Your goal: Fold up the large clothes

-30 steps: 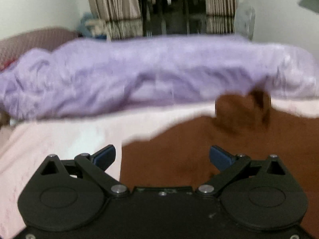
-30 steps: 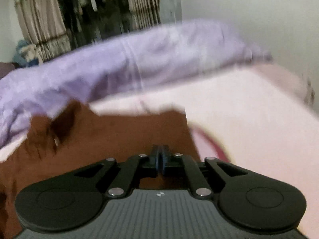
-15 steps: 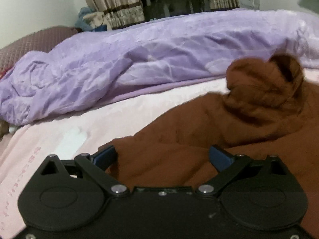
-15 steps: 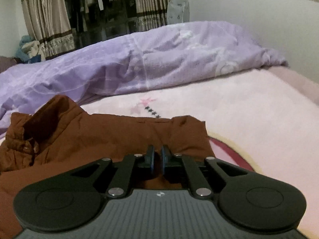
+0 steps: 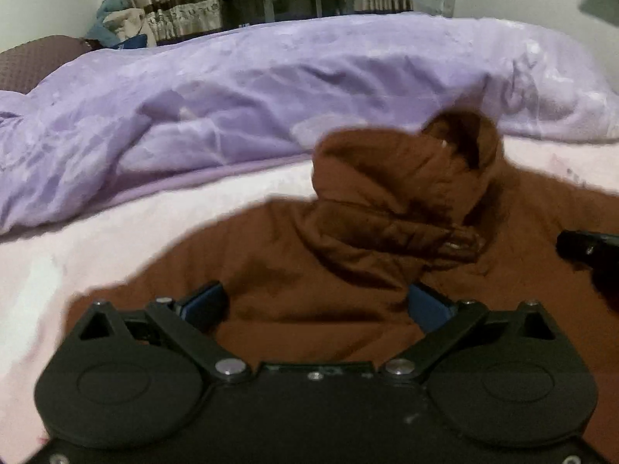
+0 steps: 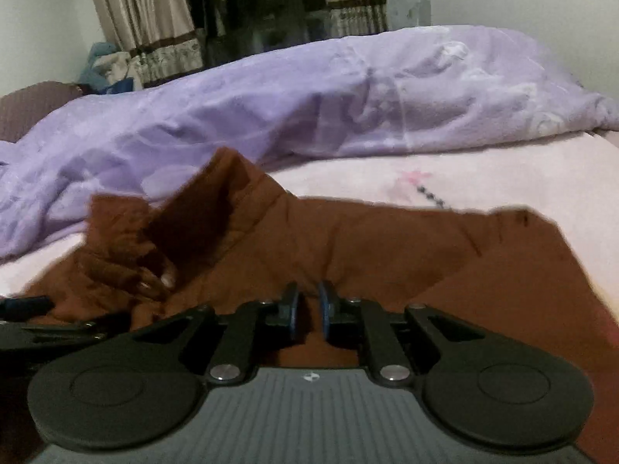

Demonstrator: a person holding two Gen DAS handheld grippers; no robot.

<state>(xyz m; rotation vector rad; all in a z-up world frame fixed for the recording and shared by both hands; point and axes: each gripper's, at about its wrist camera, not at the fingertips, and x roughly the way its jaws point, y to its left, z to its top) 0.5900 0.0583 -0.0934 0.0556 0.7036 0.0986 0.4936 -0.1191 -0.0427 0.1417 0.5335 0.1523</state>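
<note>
The brown jacket is spread on the pink sheet, its long axis running crosswise in front of both tools, its rumpled collar raised toward the purple quilt; the left gripper is held low over the jacket's left part, fingers wide apart, nothing between them; the right gripper sits over the right part, fingers slightly parted, cloth seemingly loose between them; neither looks nearer.

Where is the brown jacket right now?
The brown jacket lies on the pink sheet, just ahead of both grippers, with the purple blanket behind it.
</note>
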